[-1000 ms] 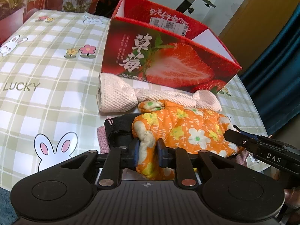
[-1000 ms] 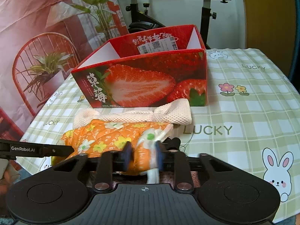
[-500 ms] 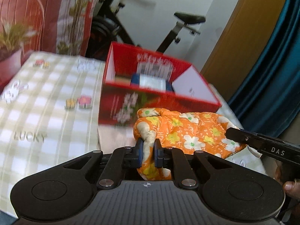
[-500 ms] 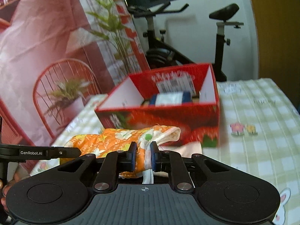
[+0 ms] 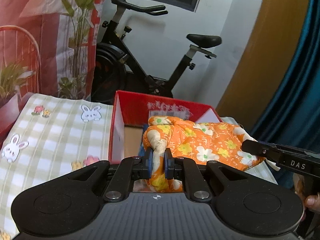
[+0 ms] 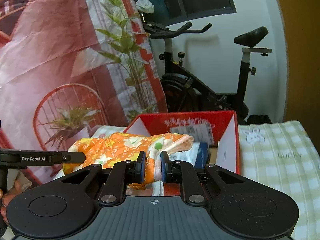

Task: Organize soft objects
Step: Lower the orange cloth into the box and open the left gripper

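the left gripper (image 5: 159, 161) pinches one end of an orange flower-print padded cloth (image 5: 202, 142), stretched above the open red cardboard box (image 5: 128, 104).

Table under a green-checked bunny tablecloth (image 5: 60, 140), open red strawberry box (image 5: 117, 132) on it.

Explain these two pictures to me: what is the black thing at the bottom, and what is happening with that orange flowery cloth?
There is no robot here: a person holds a two-fingered tool in each hand, with a camera on each looking along its fingers. One picture comes from the left gripper, the other from the right gripper. Each is shut on one end of the orange flowered cloth, holding it in the air in front of an open red box. The box stands on a table with a checked rabbit-print tablecloth. An exercise bike stands behind.
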A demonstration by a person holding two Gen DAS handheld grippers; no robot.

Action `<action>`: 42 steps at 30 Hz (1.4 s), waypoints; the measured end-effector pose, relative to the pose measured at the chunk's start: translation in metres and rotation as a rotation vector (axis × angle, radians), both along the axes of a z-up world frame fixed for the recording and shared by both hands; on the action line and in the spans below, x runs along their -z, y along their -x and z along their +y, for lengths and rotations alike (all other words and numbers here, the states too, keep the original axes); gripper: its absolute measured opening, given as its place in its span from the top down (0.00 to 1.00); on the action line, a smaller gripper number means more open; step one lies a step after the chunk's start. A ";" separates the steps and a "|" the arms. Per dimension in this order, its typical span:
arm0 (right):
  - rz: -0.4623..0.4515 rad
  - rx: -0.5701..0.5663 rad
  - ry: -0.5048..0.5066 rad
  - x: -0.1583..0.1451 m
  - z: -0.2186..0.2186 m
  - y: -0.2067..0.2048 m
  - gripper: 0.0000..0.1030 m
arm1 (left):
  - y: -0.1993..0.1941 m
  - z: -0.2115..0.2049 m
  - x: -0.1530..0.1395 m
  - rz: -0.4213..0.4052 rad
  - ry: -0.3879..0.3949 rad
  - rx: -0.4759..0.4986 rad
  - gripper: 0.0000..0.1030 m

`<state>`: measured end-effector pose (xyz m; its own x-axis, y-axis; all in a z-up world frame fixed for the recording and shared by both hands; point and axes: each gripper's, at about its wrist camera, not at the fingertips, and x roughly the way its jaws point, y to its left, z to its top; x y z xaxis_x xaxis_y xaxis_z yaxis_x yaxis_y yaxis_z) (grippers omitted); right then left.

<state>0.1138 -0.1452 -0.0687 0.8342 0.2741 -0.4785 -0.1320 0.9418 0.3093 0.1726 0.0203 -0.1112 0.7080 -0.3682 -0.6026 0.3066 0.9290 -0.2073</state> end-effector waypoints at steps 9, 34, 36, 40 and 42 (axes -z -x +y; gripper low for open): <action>0.066 0.020 0.060 0.022 -0.005 -0.092 0.86 | -0.078 -0.016 0.016 0.061 -0.034 -0.067 0.88; 0.344 0.054 0.128 0.106 -0.002 -0.147 0.73 | -0.120 -0.047 0.070 0.192 -0.201 0.050 0.50; 0.327 0.053 0.134 0.104 -0.002 -0.142 0.70 | -0.116 -0.045 0.068 0.193 -0.187 0.054 0.49; 0.296 0.070 0.158 0.094 -0.001 -0.134 0.61 | -0.106 -0.042 0.057 0.166 -0.174 0.071 0.45; 0.270 0.072 0.157 0.087 -0.001 -0.128 0.61 | -0.100 -0.039 0.048 0.150 -0.156 0.075 0.44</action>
